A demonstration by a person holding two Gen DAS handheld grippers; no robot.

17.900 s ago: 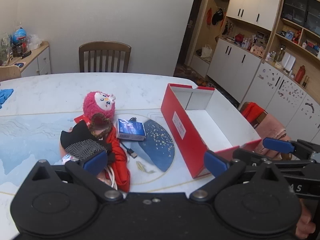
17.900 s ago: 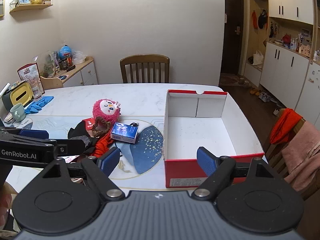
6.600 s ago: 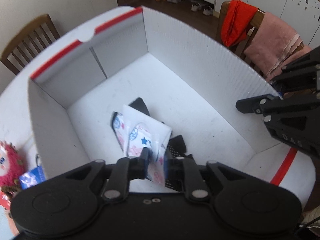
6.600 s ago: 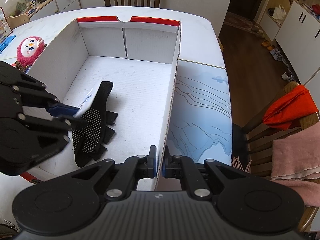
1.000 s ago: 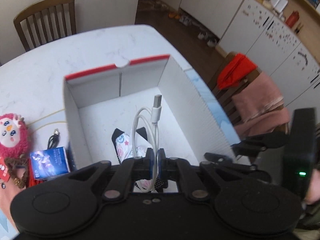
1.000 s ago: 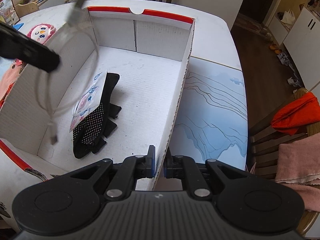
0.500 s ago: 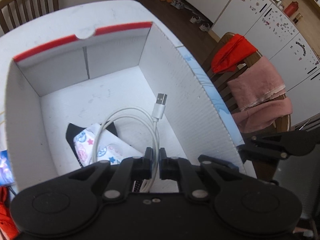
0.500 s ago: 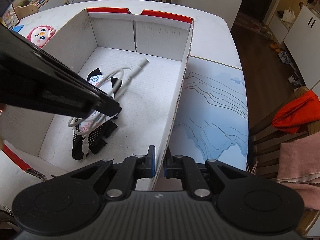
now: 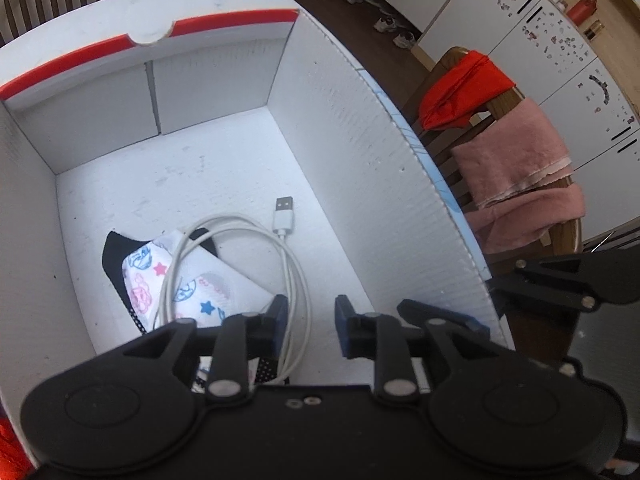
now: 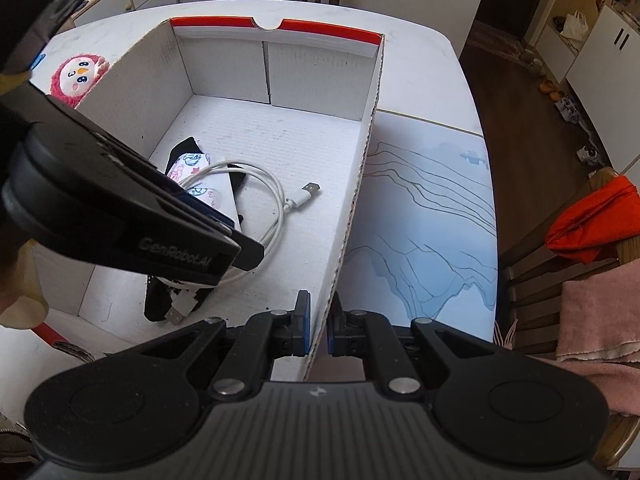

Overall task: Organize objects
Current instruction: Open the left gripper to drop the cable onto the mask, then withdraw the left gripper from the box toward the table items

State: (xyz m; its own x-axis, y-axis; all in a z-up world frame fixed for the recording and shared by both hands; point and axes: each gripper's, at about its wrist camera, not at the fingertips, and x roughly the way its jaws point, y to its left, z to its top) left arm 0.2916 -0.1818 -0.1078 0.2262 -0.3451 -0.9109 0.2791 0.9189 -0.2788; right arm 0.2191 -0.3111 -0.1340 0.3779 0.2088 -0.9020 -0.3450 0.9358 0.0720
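A pink towel [image 9: 520, 172] and red cloth [image 9: 460, 92] drape a chair [image 9: 452, 60].

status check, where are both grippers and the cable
Left gripper jaws opening, white cable loose between them, lying in the box. Right gripper shut on the box wall. Nothing in the way.

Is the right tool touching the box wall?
Touching. Right wrist view shows the right tool with both pads pressed on the box wall edge.

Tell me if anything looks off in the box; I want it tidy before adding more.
Nothing damaged or spilled. The white cable lies in a loose coil across the printed pouch and black glove, untidy but inside the box.
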